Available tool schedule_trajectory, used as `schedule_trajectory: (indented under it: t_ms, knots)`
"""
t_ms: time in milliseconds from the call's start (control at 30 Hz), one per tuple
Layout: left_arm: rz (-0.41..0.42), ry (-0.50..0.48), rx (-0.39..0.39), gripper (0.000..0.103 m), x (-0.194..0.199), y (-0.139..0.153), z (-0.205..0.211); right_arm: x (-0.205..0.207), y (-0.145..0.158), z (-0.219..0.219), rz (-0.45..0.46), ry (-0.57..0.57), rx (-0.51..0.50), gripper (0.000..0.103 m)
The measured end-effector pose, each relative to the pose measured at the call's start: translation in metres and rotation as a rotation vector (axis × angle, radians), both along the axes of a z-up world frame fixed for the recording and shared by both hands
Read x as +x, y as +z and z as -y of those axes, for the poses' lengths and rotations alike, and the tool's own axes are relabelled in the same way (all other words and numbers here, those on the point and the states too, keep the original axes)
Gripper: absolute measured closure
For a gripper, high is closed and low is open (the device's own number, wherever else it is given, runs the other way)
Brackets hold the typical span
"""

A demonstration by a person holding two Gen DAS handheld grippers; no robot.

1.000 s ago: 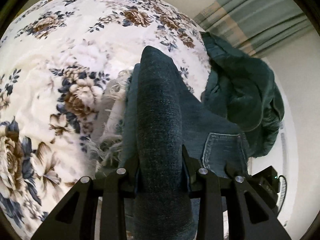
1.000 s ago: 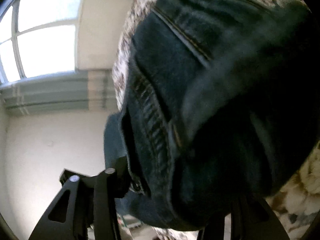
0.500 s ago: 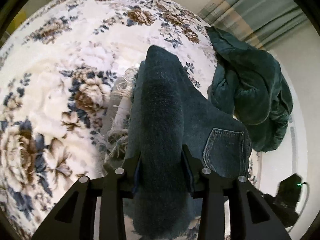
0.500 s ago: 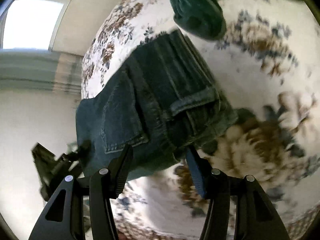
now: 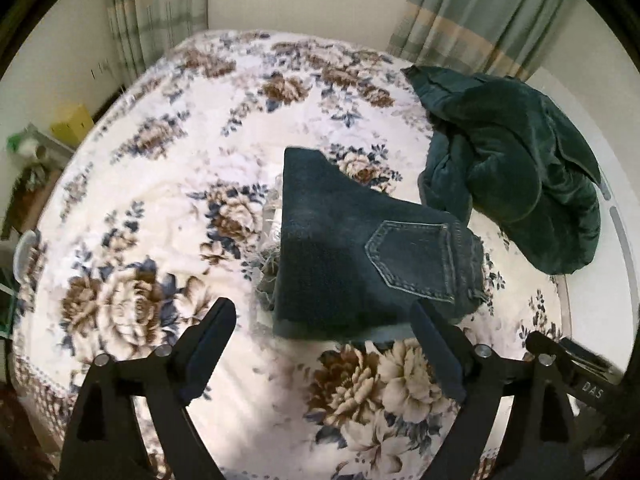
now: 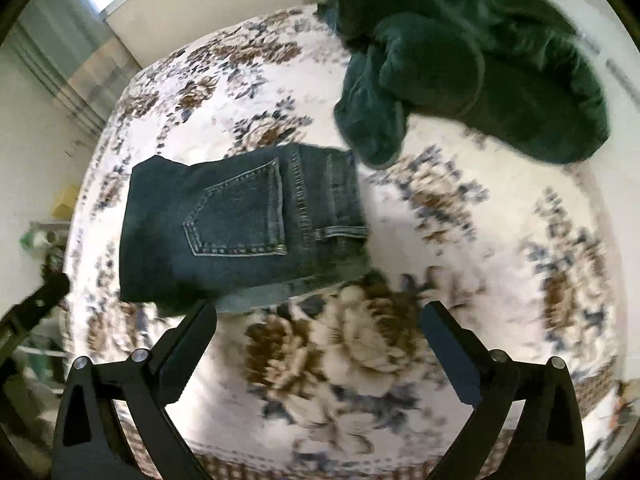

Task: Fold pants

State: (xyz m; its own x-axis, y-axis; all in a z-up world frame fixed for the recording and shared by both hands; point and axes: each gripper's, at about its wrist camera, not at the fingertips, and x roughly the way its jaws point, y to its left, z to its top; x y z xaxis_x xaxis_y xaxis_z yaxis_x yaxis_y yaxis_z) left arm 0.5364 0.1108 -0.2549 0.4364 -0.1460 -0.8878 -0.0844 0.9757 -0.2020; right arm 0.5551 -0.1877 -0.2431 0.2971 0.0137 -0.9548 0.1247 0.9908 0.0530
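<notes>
On the bed, centre: dark blue denim pants, folded into a compact packet, back pocket uppermost, lying flat on the floral bedspread.
Pants, state of fold: several layers stacked; the waistband with its belt loop lies along one side, and a lighter layer edge shows along the near side in the right wrist view.
Pants, loose detail: frayed pale threads stick out from one side of the packet, beside the fold.
Left gripper: jaws wide apart, having just been opening; nothing between them, clear of the denim and just short of its near edge.
Right gripper: jaws wide apart, likewise just opened; empty, with only bedspread between them.
Bedspread: white plush cloth with brown and blue flowers, covering the bed.
Neighbouring item: crumpled dark green velvet garment, just beside the waistband end, not on it.
Progress, judged: folding appears complete and the packet released.
Remaining, judged: at most tucking in the frayed threads or squaring the edges.
</notes>
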Motion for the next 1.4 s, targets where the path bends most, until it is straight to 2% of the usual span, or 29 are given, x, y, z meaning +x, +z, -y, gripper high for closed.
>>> schedule_trajectory:
  t_ms: [67,300,567,833,1000,1067,1233,1400]
  knots:
    - [0.026,-0.006,0.038,0.003,-0.014,0.015,0.008,-0.016,0.024,0.009,0.033,0.007,-0.059,0.000]
    - [0.098,0.004,0.128,0.002,-0.075,0.065,0.032,-0.101,0.108,0.059,0.155,0.027,-0.120,0.000]
    - [0.179,0.054,0.176,0.002,-0.165,0.124,0.055,-0.198,0.187,0.097,0.251,0.082,-0.124,0.000]
    - [0.256,0.082,0.178,0.002,-0.248,0.182,0.068,-0.307,0.278,0.111,0.383,0.169,-0.153,0.000]
    - [0.296,0.066,0.171,0.002,-0.277,0.213,0.070,-0.360,0.323,0.111,0.439,0.189,-0.169,0.000]
    - [0.309,0.057,0.177,0.002,-0.288,0.225,0.069,-0.380,0.341,0.110,0.448,0.186,-0.145,0.000]
    - [0.342,0.051,0.188,0.003,-0.308,0.244,0.062,-0.417,0.375,0.106,0.500,0.178,-0.148,0.000]
    - [0.368,0.059,0.192,0.002,-0.324,0.255,0.055,-0.437,0.397,0.108,0.521,0.176,-0.135,0.000]
